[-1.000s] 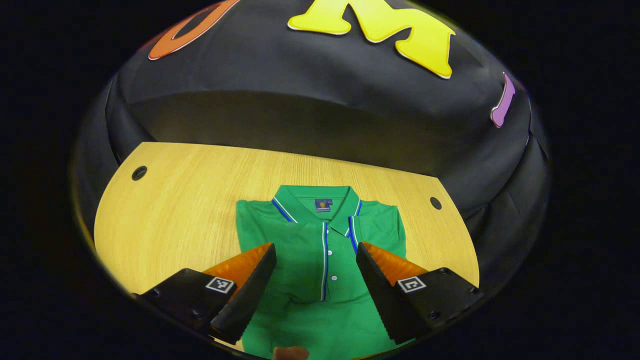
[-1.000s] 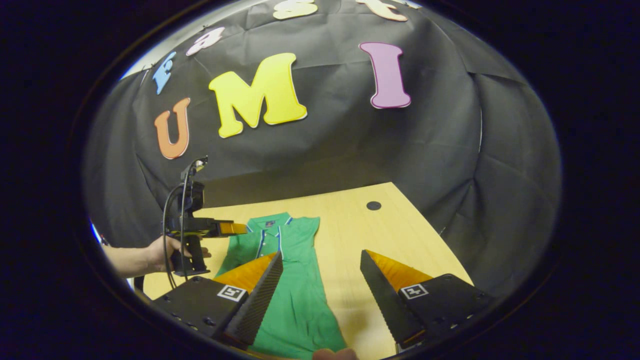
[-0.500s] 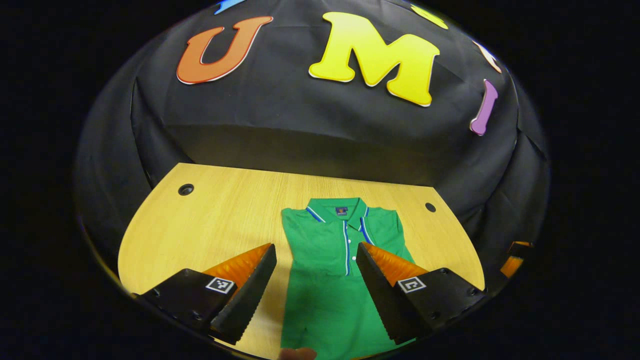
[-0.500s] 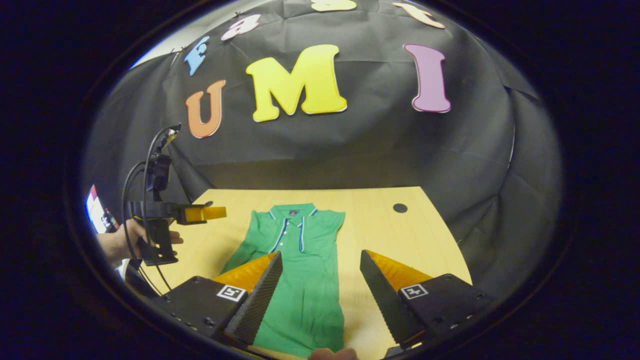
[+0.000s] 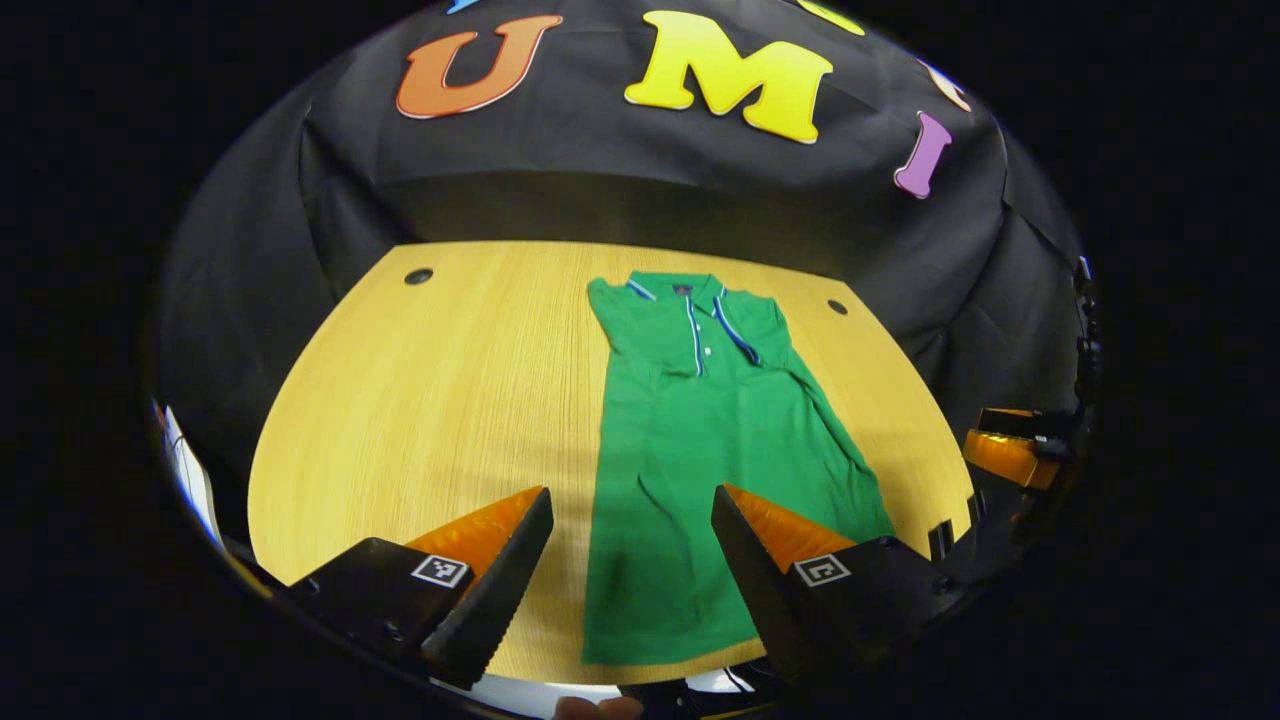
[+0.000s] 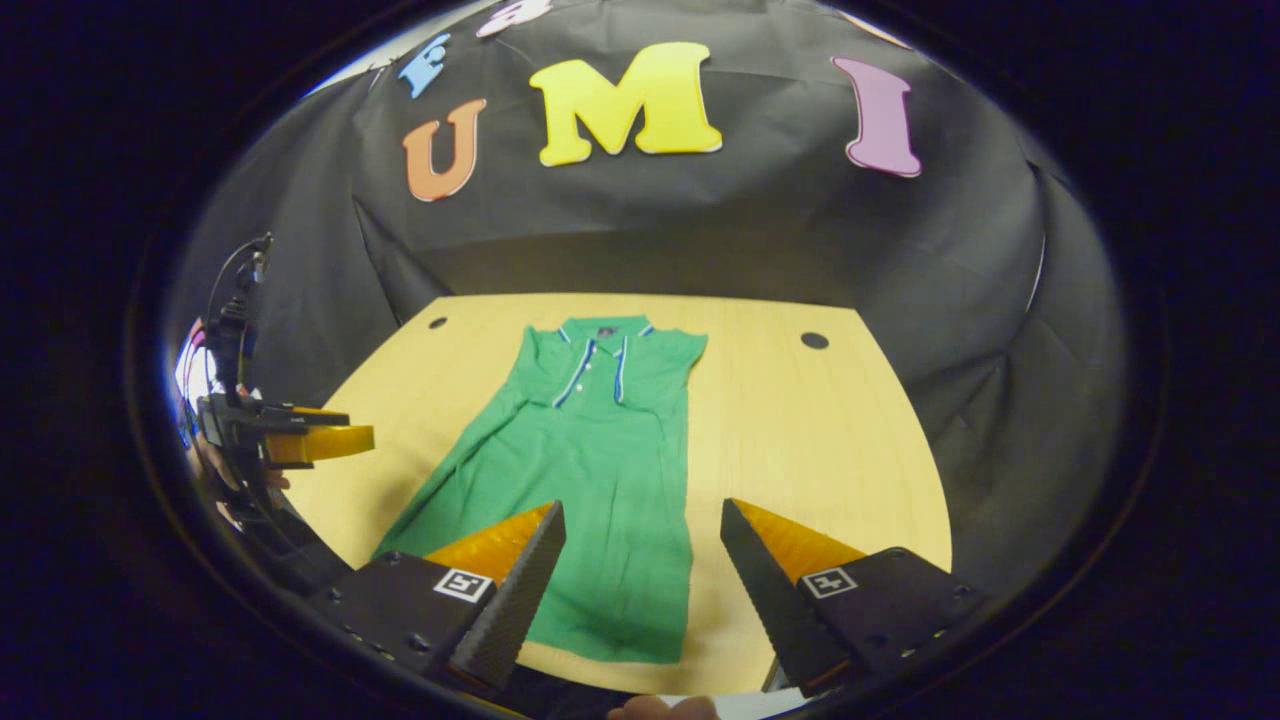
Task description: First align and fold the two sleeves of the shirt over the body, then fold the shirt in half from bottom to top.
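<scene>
A green polo shirt (image 5: 715, 420) (image 6: 590, 450) with blue and white trim lies flat on the wooden table (image 5: 430, 400) (image 6: 820, 440), collar toward the wall, sleeves folded in over the body so it forms a long narrow strip. My left gripper (image 5: 630, 560) hovers open above the hem at the near edge, nothing between its fingers. Open too, my right gripper (image 6: 640, 570) hangs over the hem's right side. The left gripper (image 6: 300, 440) shows at the left of the right gripper view, and the right gripper (image 5: 1010, 450) at the right of the left gripper view.
The table has round cable holes (image 5: 418, 276) (image 5: 837, 307) (image 6: 814, 340) near its back corners. Black cloth walls (image 5: 620, 190) close in behind and at both sides. Bare wood lies to the left of the shirt (image 5: 450, 380) and to its right (image 6: 800, 420).
Both grippers have pulled back toward the near edge and risen, so the whole shirt down to its hem now shows. Both stayed open.
</scene>
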The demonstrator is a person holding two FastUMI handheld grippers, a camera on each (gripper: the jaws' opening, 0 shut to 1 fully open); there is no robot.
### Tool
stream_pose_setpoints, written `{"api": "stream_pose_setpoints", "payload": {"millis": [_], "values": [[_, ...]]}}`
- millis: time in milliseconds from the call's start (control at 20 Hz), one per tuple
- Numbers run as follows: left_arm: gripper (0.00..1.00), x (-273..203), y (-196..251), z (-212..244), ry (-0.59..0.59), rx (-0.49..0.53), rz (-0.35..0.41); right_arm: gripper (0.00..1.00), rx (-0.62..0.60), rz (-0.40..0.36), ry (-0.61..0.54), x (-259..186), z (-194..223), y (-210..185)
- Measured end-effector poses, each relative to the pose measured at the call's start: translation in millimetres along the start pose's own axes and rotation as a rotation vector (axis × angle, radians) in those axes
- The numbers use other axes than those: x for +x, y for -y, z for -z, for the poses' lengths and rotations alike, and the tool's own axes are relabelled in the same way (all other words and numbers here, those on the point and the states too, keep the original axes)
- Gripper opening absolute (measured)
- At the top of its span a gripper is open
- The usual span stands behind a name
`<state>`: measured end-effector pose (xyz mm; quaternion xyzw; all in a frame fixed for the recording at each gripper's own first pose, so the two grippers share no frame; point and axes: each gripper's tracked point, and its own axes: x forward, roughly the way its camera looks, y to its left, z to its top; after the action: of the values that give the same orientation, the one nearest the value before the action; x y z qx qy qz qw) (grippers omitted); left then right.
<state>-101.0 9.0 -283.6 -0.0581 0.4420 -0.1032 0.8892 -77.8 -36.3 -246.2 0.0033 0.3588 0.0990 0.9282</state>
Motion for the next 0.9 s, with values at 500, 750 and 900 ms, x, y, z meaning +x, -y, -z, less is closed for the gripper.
{"api": "stream_pose_setpoints", "payload": {"millis": [500,750,900], "values": [[1.0,1,0,139,-0.327,-0.056,-0.018,0.96,-0.04,0.033,-0.267,16,119,7],[1.0,-8,1,155,-0.434,-0.122,-0.042,0.93,-0.052,0.044,-0.387,25,151,14],[1.0,-9,2,154,-0.458,-0.163,-0.062,0.96,-0.052,0.055,-0.451,39,164,19]]}}
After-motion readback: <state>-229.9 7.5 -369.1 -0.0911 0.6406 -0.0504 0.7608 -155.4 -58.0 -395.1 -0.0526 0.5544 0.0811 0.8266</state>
